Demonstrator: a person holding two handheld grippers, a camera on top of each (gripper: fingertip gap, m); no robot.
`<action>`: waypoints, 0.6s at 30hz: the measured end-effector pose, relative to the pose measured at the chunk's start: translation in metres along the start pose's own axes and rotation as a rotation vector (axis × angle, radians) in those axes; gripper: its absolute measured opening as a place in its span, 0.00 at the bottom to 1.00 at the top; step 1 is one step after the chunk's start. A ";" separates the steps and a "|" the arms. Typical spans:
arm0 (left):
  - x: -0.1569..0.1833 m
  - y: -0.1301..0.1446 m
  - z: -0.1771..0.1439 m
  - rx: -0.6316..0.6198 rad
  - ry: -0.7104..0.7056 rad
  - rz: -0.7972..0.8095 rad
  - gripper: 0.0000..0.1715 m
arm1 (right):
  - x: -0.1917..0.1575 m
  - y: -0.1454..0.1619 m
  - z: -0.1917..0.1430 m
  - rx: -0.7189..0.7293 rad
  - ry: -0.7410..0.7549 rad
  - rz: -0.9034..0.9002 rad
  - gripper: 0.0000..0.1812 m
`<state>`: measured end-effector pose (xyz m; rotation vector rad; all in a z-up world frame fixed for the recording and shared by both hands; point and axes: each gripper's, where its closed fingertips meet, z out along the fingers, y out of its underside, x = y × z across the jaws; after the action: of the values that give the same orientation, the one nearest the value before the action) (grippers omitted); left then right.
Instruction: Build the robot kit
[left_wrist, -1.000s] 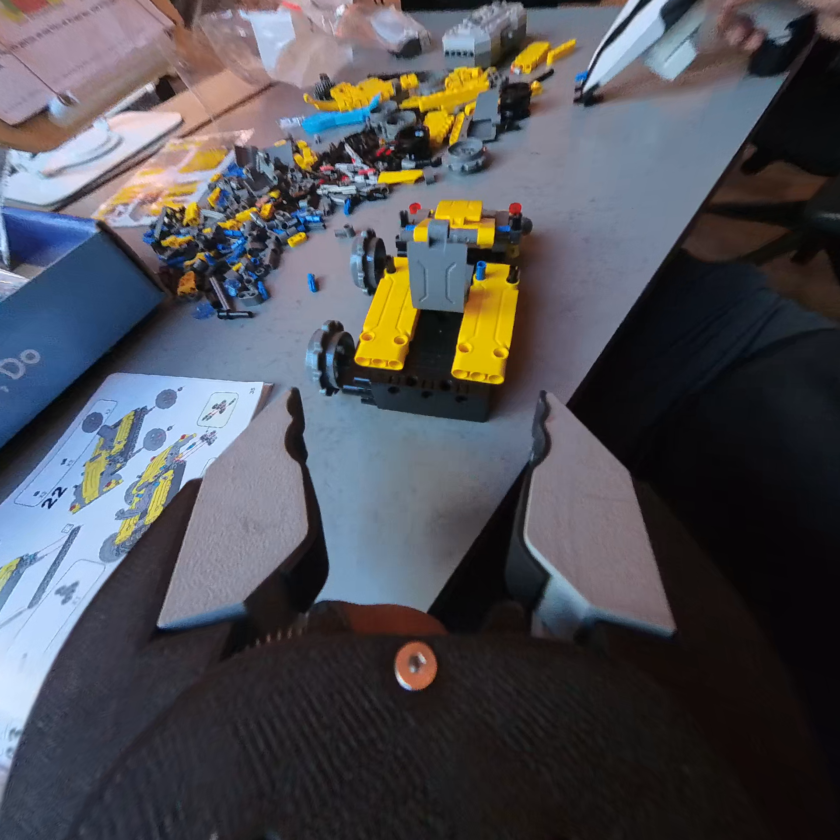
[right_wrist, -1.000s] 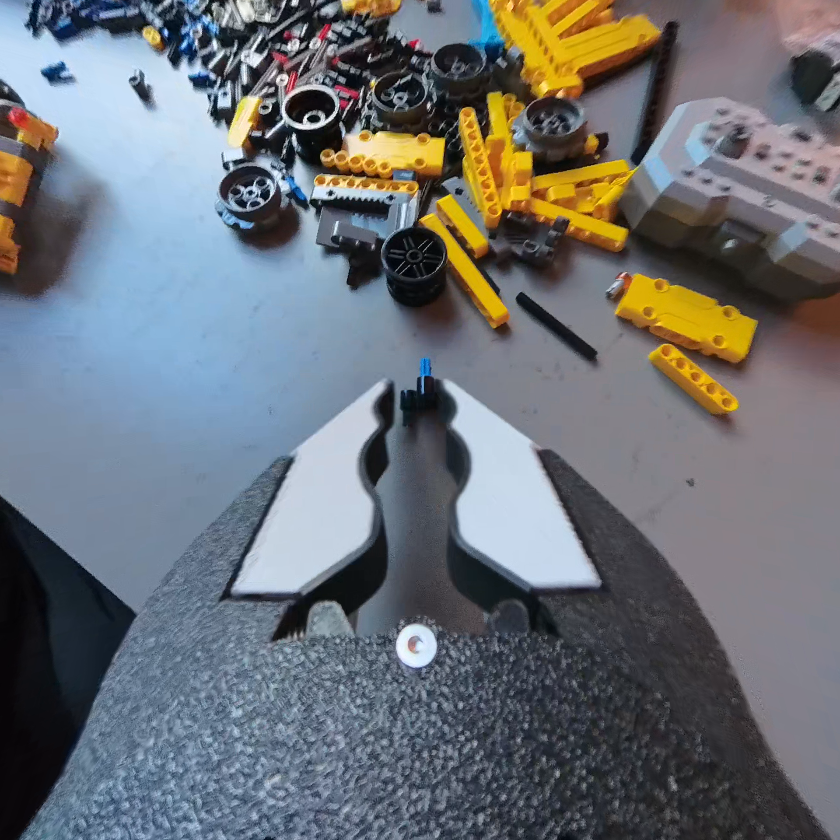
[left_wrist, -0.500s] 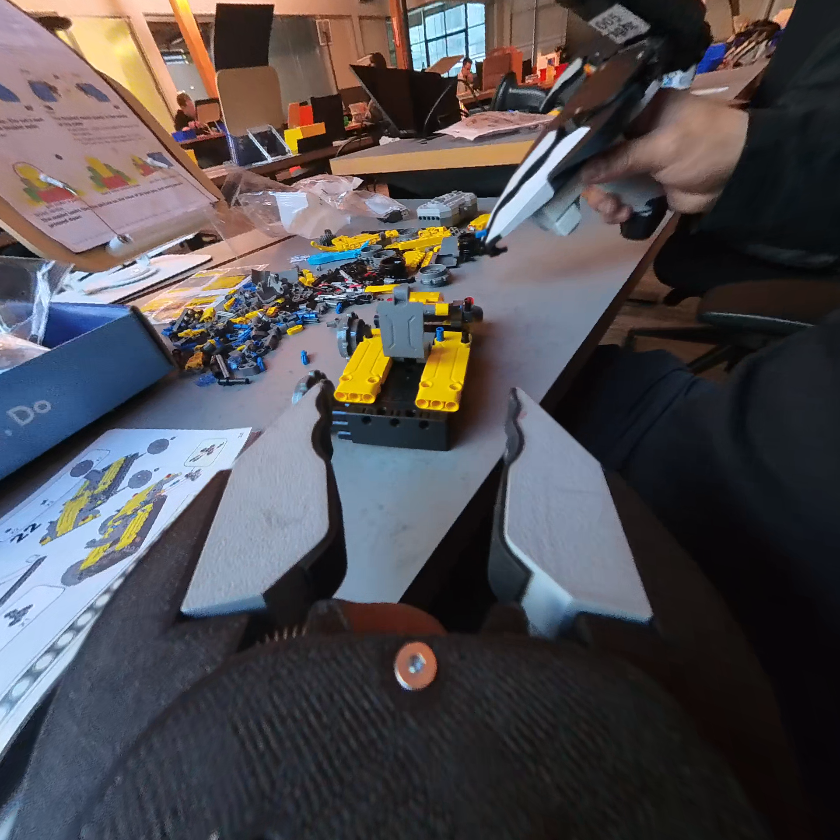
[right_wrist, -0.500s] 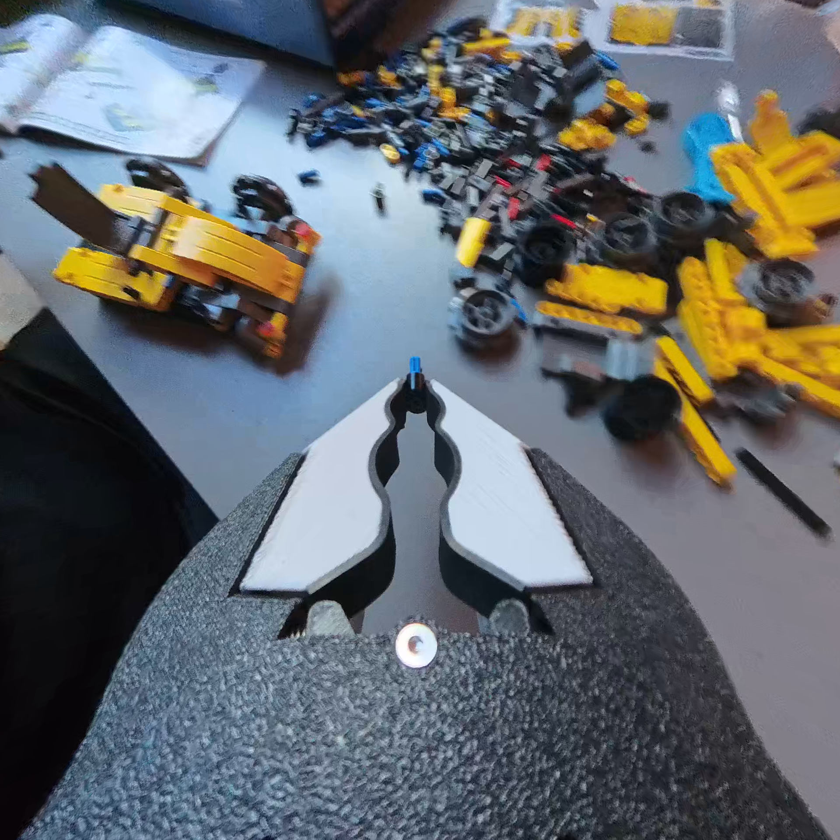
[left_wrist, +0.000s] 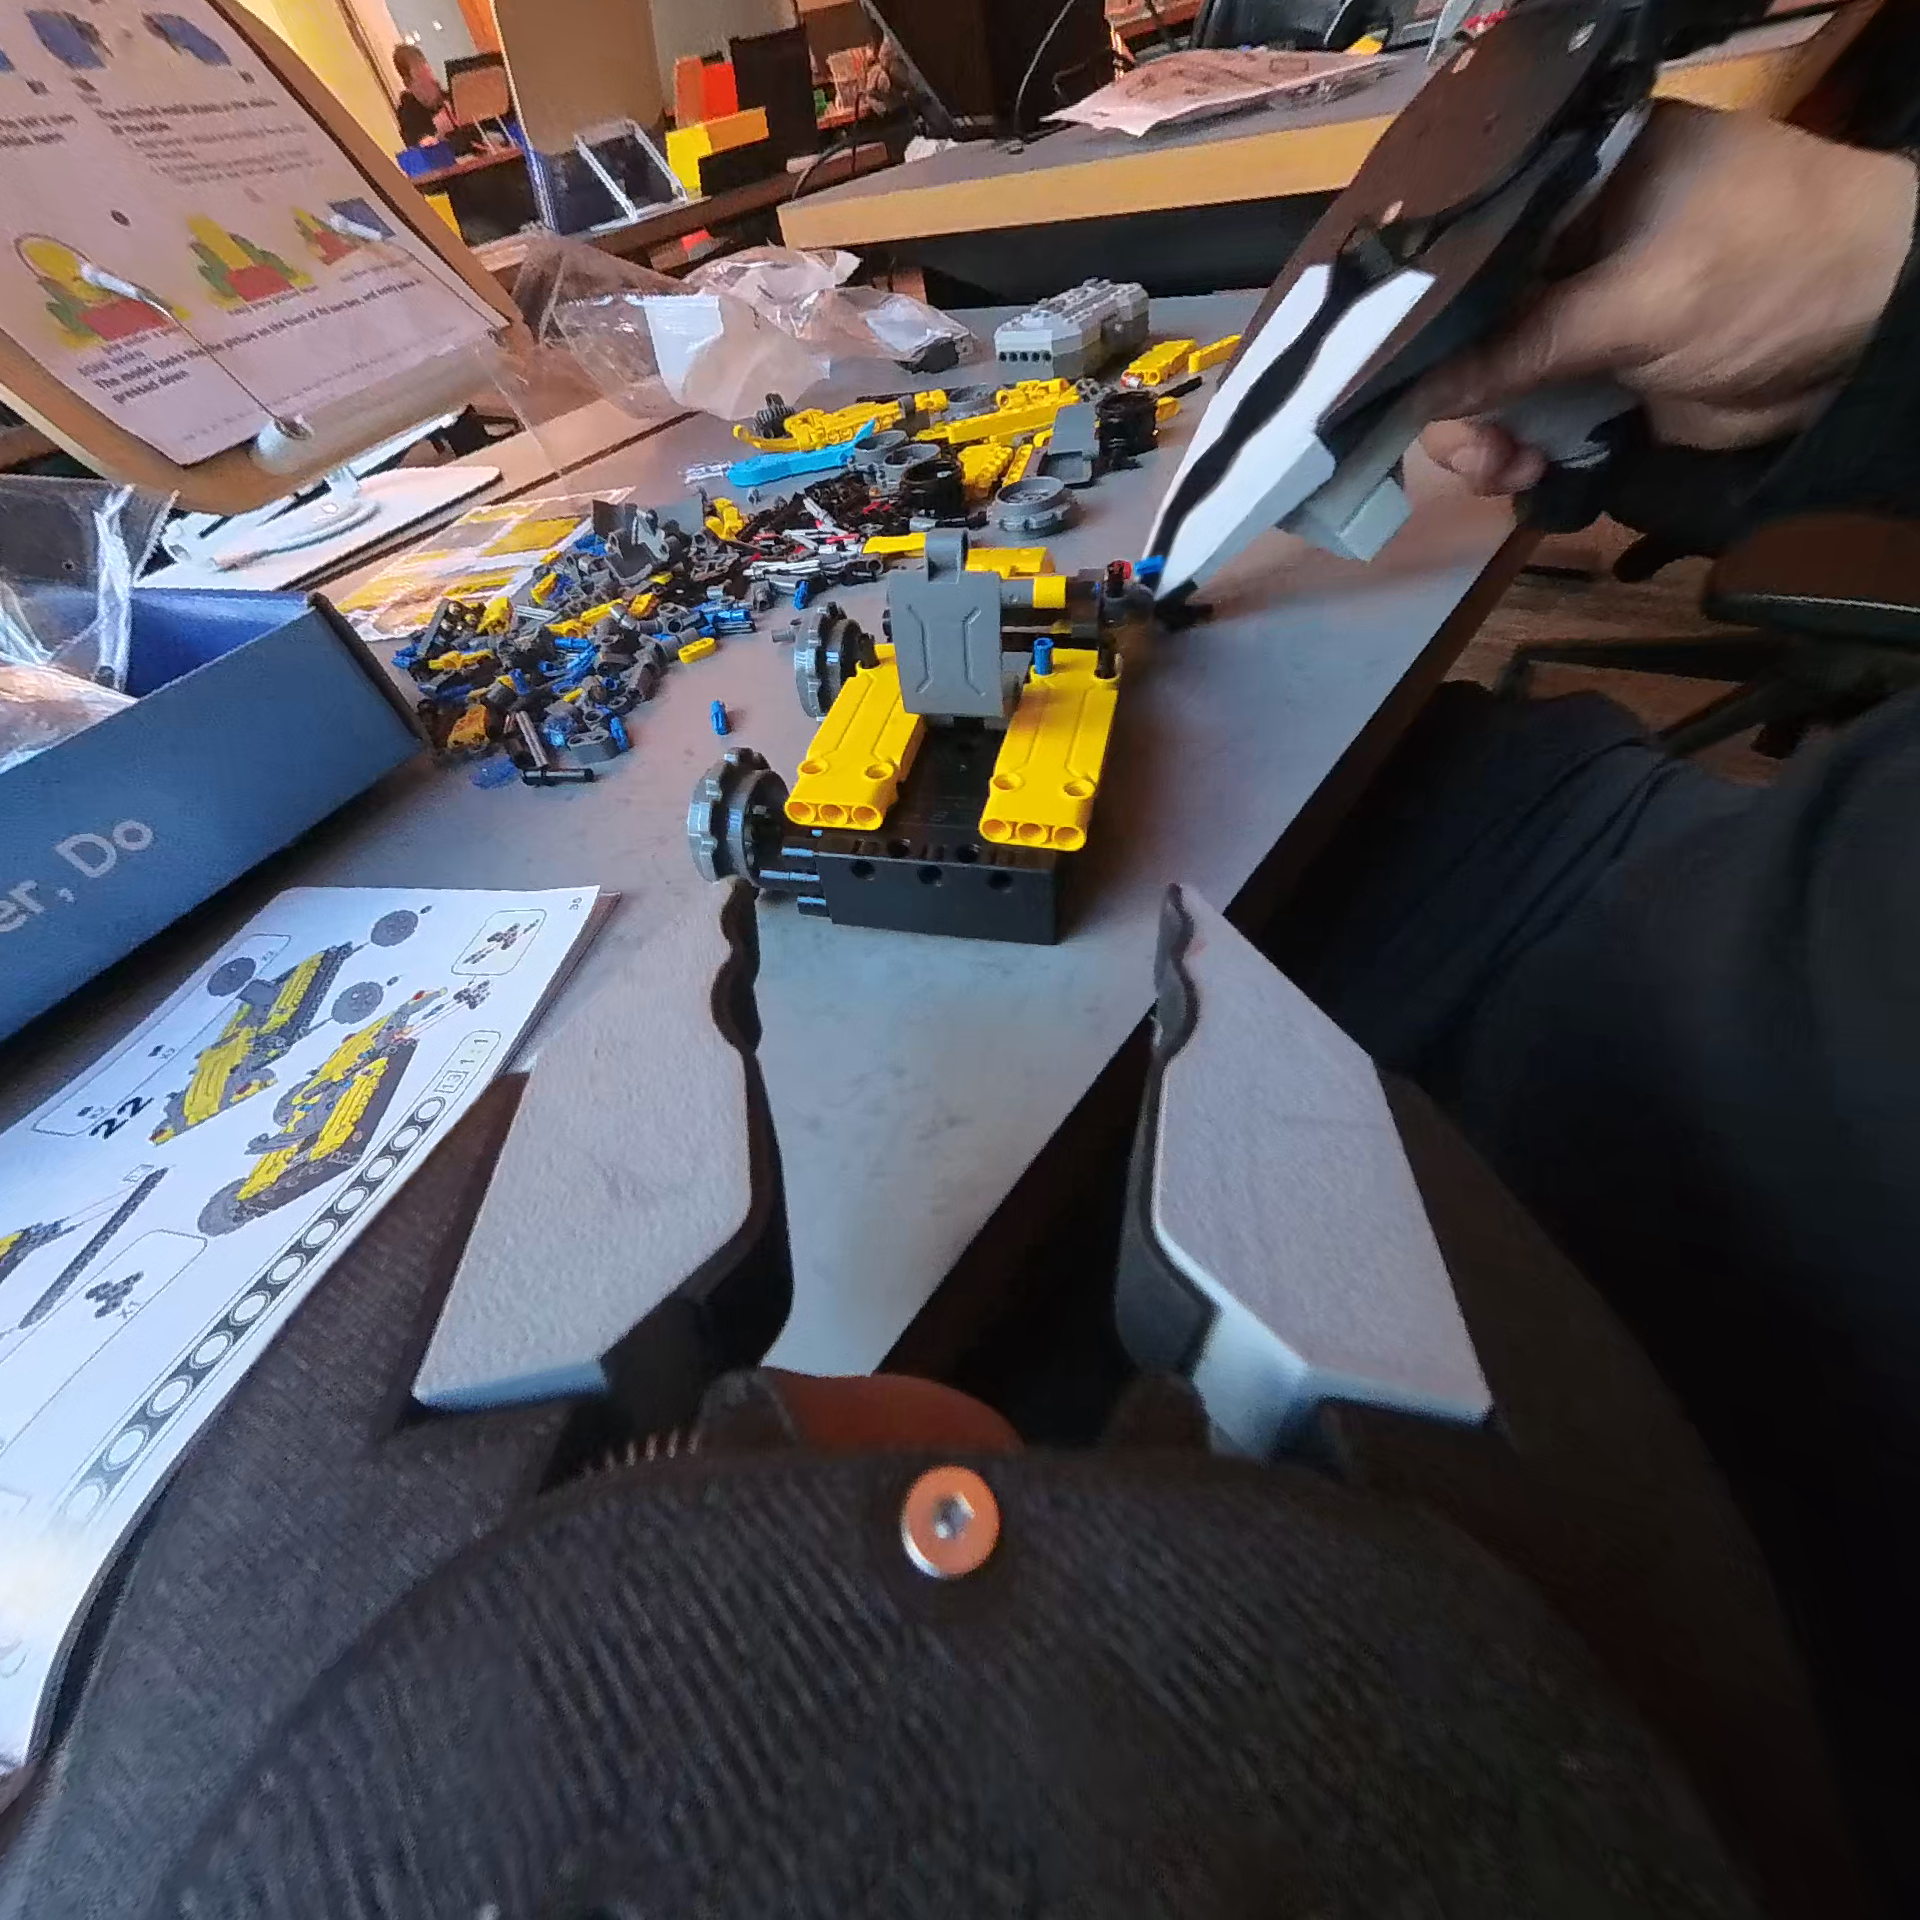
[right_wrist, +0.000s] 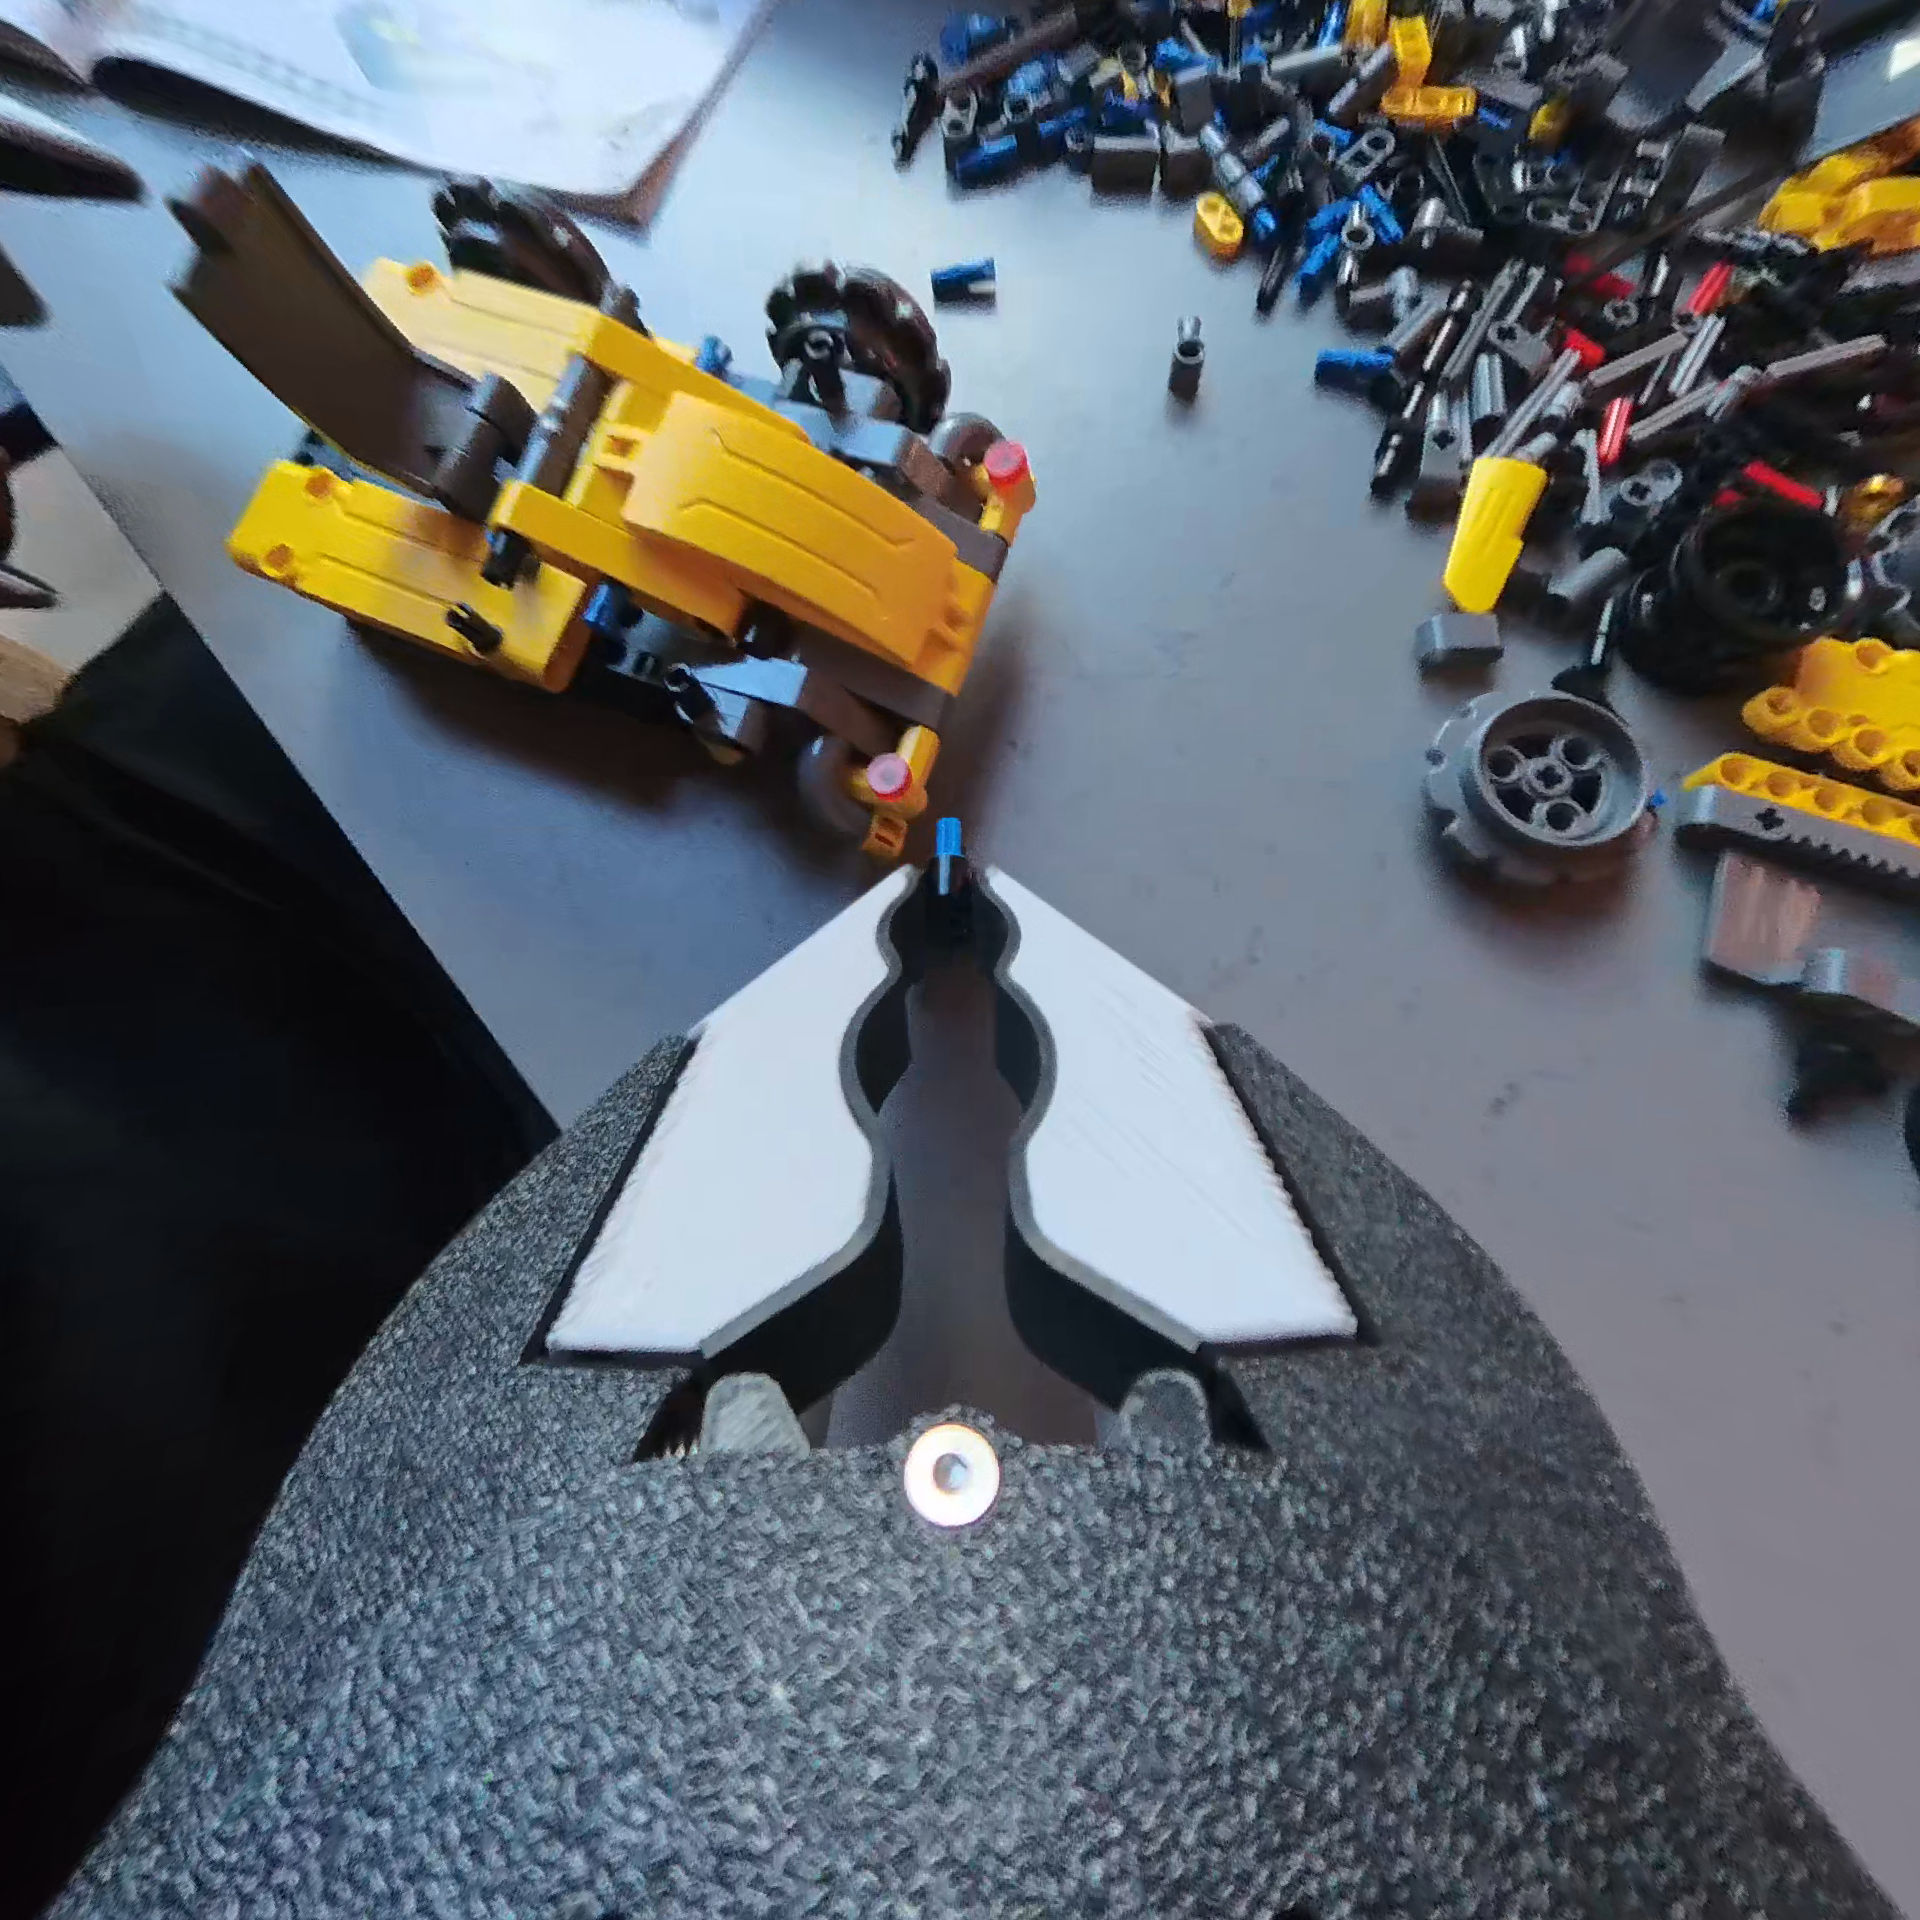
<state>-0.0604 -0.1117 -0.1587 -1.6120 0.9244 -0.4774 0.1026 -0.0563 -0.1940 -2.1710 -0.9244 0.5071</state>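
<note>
A half-built yellow and black brick vehicle (left_wrist: 951, 758) stands near the grey table's front edge; it also shows in the right wrist view (right_wrist: 665, 530). My left gripper (left_wrist: 956, 935) is open and empty, just in front of the vehicle's black rear block. My right gripper (right_wrist: 948, 883) is shut on a small black and blue pin (right_wrist: 945, 862), held close to the vehicle's corner by a red stud (right_wrist: 888, 774). In the left wrist view the right gripper (left_wrist: 1169, 587) comes down from the right, held by a hand (left_wrist: 1683, 312), with its tip at the vehicle's far end.
A heap of small loose parts (left_wrist: 582, 644) lies left of the vehicle, larger yellow beams and wheels (left_wrist: 987, 436) behind. An open instruction booklet (left_wrist: 260, 1060) and a blue box (left_wrist: 166, 748) lie at left. A loose grey wheel (right_wrist: 1538, 774) lies right of my right gripper. The table edge (left_wrist: 1340, 758) runs at right. Tip to tip, the grippers are about 20 centimetres apart.
My right gripper has carried the pin from over the parts pile to the vehicle's corner. My left gripper has come closer to the vehicle's rear and stays open.
</note>
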 end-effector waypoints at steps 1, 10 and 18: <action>0.000 0.000 0.001 0.000 -0.003 -0.001 0.43 | 0.000 0.000 0.001 -0.001 -0.005 0.000 0.06; 0.000 0.001 0.013 -0.007 -0.003 -0.027 0.43 | 0.003 0.005 -0.025 0.088 -0.033 -0.035 0.14; 0.001 0.000 0.015 0.003 -0.020 0.030 0.40 | 0.001 0.003 -0.020 0.092 -0.070 -0.055 0.15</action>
<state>-0.0490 -0.1032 -0.1627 -1.5954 0.9311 -0.4408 0.1168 -0.0666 -0.1830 -2.0507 -0.9769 0.5898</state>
